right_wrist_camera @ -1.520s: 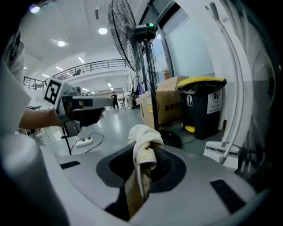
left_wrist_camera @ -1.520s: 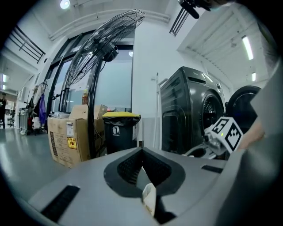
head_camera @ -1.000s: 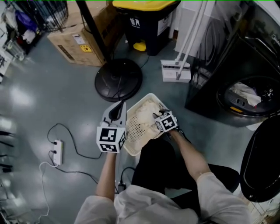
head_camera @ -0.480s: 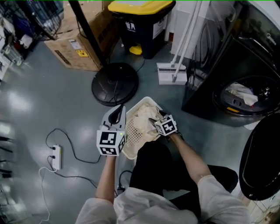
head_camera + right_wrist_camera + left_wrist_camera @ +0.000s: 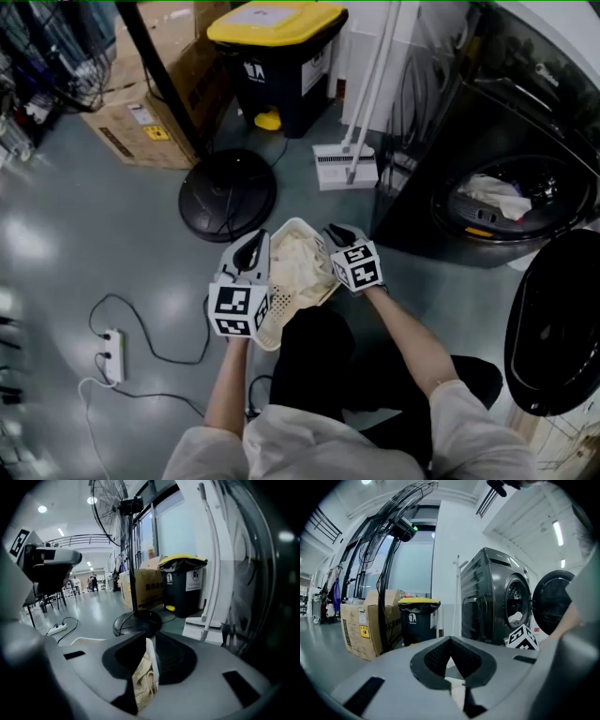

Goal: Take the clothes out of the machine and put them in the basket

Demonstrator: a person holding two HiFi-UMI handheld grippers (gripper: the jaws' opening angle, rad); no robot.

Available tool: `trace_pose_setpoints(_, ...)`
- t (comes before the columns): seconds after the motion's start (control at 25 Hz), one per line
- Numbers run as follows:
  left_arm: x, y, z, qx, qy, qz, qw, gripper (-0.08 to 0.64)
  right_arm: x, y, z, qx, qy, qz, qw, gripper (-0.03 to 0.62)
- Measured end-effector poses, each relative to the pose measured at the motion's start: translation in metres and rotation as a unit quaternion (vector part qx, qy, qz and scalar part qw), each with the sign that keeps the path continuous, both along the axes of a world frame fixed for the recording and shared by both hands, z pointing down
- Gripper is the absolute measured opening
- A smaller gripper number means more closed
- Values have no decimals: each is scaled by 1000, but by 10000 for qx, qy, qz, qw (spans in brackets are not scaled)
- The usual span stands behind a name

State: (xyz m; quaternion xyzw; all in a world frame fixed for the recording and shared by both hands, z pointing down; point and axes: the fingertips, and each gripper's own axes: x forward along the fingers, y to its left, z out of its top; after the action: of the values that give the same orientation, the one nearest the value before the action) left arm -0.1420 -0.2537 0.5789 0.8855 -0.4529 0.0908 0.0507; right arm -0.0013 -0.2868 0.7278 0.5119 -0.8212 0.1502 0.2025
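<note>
A white basket (image 5: 267, 314) holding cream clothes (image 5: 298, 261) sits on the floor in front of me. My left gripper (image 5: 253, 247) is at its left rim, jaws shut with a white piece of the rim (image 5: 457, 688) between them. My right gripper (image 5: 330, 232) hangs above the basket's right edge. Its jaws are closing, with a fold of cream cloth (image 5: 144, 679) between them. The dark washing machine (image 5: 511, 202) stands at the right with its door (image 5: 553, 328) swung open. Light clothes (image 5: 495, 194) lie in the drum.
A fan's round black base (image 5: 228, 194) stands just beyond the basket. Behind are a black bin with a yellow lid (image 5: 277, 56), a cardboard box (image 5: 150, 108) and a white broom and dustpan (image 5: 345, 167). A power strip and cable (image 5: 112, 342) lie at the left.
My right gripper has lifted off the pile in the basket and now hangs higher, over the right rim. The left gripper has stayed at the left rim.
</note>
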Motion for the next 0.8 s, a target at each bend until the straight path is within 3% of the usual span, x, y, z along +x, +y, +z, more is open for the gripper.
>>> trace_pose_setpoints(0.16,21,-3,-4,44,56,201,9998,18,24,2,-29,265,-29,186,9995,29)
trace_pose_setpoints(0.44,87,-2,-3,-17,131,865,9962,18,100,18,-74,586,21,812,9950,26)
trace_pose_setpoints(0.8,216,9,-8,1,271,2082,9777,18,248,83,-105,788,321,2159,9727,26)
